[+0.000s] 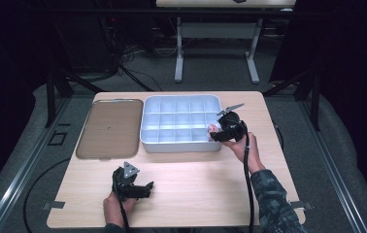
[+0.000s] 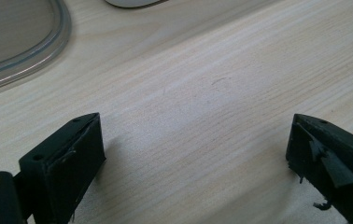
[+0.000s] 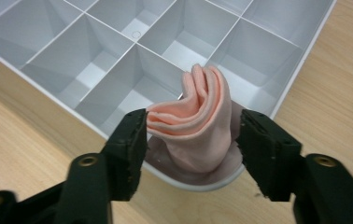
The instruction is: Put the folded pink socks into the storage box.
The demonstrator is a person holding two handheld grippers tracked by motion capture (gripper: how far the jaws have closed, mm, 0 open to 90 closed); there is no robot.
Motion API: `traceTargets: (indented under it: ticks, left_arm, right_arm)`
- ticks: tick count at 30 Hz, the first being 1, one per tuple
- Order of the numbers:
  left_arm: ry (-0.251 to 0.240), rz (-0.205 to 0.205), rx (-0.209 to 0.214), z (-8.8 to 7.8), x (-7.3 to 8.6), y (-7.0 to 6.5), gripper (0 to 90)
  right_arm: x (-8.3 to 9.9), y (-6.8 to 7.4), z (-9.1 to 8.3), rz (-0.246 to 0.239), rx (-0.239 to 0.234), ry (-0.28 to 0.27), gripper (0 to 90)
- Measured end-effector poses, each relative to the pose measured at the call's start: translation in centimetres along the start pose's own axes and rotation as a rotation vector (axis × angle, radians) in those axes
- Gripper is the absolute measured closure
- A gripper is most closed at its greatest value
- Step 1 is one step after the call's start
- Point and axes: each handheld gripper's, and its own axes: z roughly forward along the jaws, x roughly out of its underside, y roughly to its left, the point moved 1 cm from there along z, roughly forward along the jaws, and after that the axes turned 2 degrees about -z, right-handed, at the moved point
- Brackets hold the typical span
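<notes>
Your right hand-held gripper (image 3: 191,140) stands released around the folded pink cloth (image 3: 198,126): the left pad seems to brush it, the right pad is apart, so you look to have just let go. The cloth sits in the divided tray's (image 1: 152,141) corner compartment nearest you, on the right, likely stood there to fit the small cell. Its long axis runs upright, folded edges pointing up. Your left hand-held gripper (image 2: 193,158) rests open and empty above the bench (image 1: 196,189).

Black grippers, camouflage sleeve (image 1: 275,194)
</notes>
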Motion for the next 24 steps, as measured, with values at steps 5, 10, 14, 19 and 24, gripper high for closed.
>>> traceTargets:
  ticks: [5, 10, 14, 19, 24]
  left_arm:
    - [0.001, 0.002, -0.001, 0.0, 0.0, 0.0, 3.9]
    - [0.001, 0.001, 0.000, 0.0, 0.0, 0.0, 4.0]
    - [0.001, 0.002, 0.000, 0.0, 0.0, 0.0, 4.0]
    - [0.001, 0.002, 0.000, 0.0, 0.0, 0.0, 4.0]
    - [0.000, 0.001, -0.001, 0.0, 0.0, 0.0, 4.1]
  right_arm:
    - [0.6, 0.5, -2.4, 0.007, -0.040, -0.032, 27.1]
    - [1.2, 1.2, -4.3, 0.000, -0.044, -0.058, 15.4]
    - [2.1, 1.8, -5.8, -0.022, -0.041, -0.093, 13.2]
    - [4.1, 2.5, -7.0, -0.033, -0.034, -0.117, 9.6]
    - [7.5, 2.6, -7.3, -0.029, -0.010, -0.119, 6.3]
